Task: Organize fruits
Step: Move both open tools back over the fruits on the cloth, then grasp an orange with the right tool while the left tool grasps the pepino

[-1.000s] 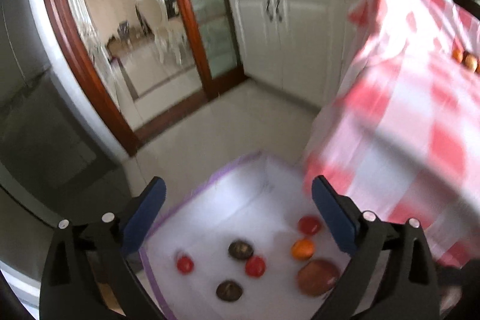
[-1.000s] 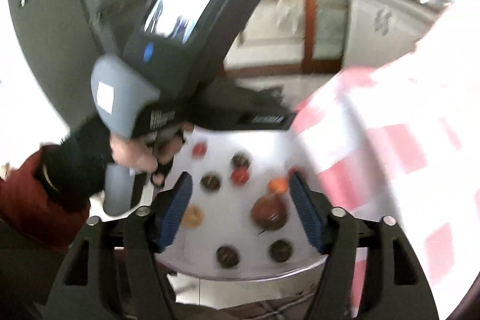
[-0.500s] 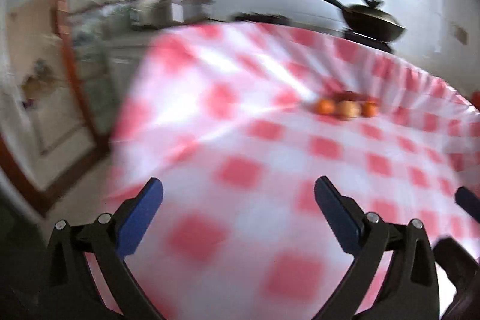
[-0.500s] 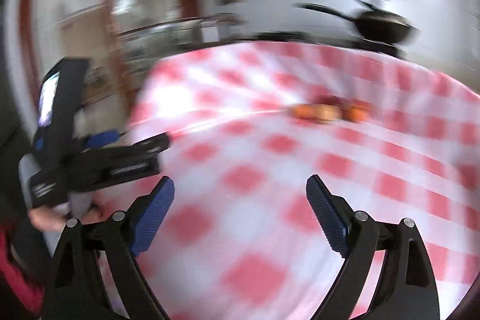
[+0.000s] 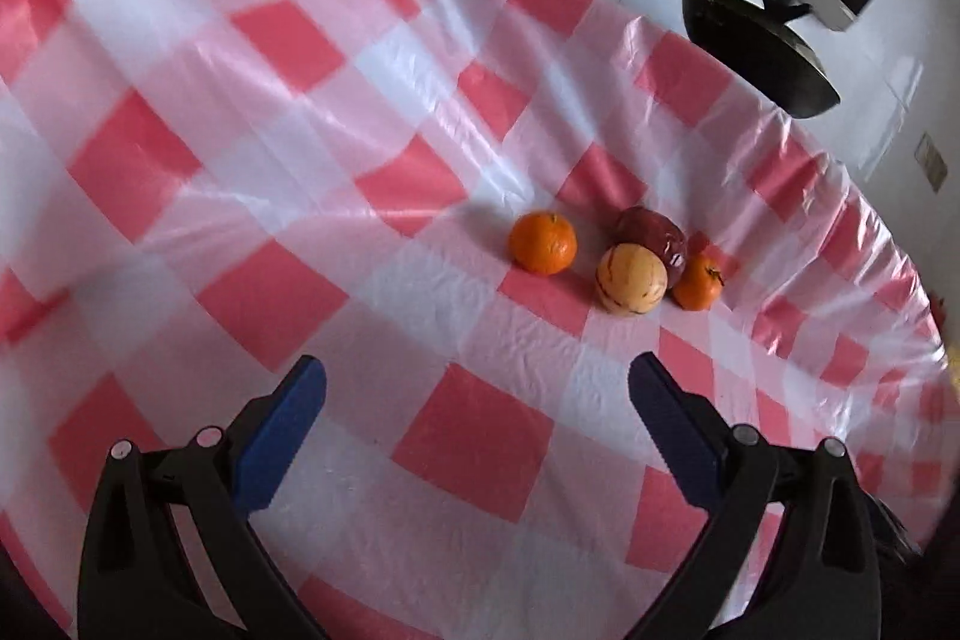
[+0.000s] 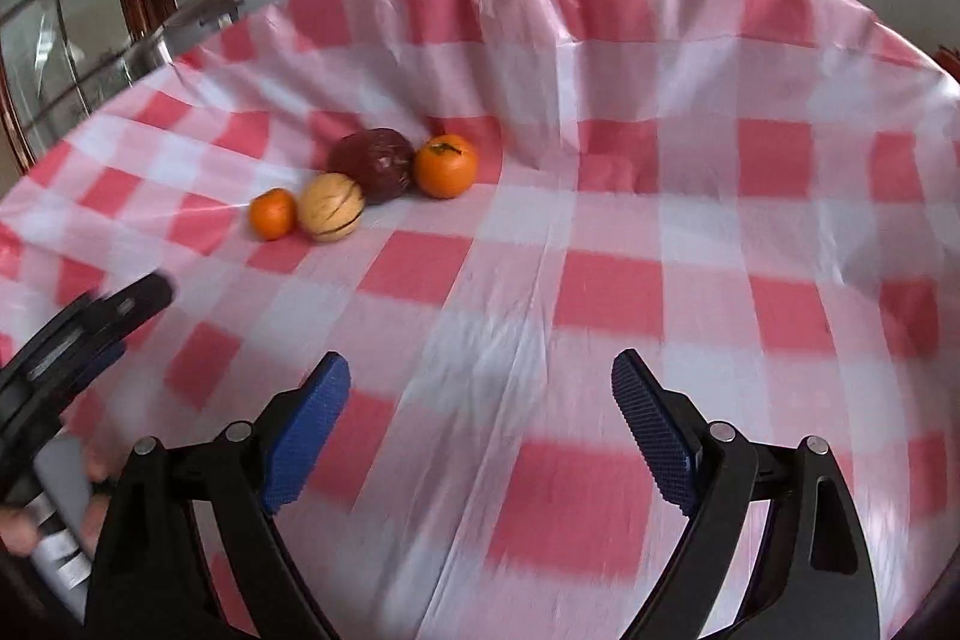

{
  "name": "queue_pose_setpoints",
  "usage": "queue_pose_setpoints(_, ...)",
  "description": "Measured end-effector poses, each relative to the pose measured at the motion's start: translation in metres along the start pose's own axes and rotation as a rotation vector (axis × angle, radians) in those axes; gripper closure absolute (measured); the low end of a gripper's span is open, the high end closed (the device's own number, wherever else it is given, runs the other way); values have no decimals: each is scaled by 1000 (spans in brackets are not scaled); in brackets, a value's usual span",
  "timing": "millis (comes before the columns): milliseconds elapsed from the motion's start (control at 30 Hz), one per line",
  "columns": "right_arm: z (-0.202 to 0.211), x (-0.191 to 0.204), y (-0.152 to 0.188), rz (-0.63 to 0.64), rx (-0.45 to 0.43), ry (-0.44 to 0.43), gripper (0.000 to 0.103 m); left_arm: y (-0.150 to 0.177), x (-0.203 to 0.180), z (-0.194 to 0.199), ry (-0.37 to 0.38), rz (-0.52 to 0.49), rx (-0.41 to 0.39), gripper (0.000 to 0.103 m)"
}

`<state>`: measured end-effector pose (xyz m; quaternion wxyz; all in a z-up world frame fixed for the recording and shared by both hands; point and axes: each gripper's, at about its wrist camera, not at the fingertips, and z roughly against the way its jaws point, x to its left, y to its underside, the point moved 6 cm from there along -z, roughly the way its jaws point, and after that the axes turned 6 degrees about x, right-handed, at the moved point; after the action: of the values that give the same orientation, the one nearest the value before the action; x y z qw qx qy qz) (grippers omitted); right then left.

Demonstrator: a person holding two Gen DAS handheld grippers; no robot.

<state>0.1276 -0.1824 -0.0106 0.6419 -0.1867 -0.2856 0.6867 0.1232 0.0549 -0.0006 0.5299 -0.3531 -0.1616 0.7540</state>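
Four fruits lie in a cluster on the red-and-white checked tablecloth (image 5: pixel 252 40): an orange (image 5: pixel 543 243) at the left end, a pale striped fruit (image 5: pixel 631 280), a dark red fruit (image 5: pixel 653 238) behind it, and a second orange (image 5: pixel 697 282) at the right end. The right wrist view shows the same row: orange (image 6: pixel 273 214), pale fruit (image 6: pixel 332 207), dark red fruit (image 6: pixel 375 163), orange (image 6: pixel 446 165). My left gripper (image 5: pixel 478 370) is open and empty, short of the fruits. My right gripper (image 6: pixel 480 364) is empty too, its jaws closing a little, farther back and to the right of the cluster.
A black pan (image 5: pixel 756 40) with a long handle sits beyond the table's far edge, against a white wall. In the right wrist view the left gripper (image 6: pixel 120 322), held by a hand, shows at the lower left. The cloth hangs over the table edges.
Both views swung up from a white bin of fruits on the floor to the tabletop. The fruit cluster now sits nearer and larger in both views.
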Motion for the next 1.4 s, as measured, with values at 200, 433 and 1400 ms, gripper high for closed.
queue_pose_setpoints(200,-58,7,-51,59,49,28,38,3,5,-4,61,15,17,2)
queue_pose_setpoints(433,-108,18,-87,147,108,96,50,5,0,-5,64,-9,26,2)
queue_pose_setpoints(1400,-3,-66,-16,-457,-182,-124,58,20,-31,1,24,-191,27,2)
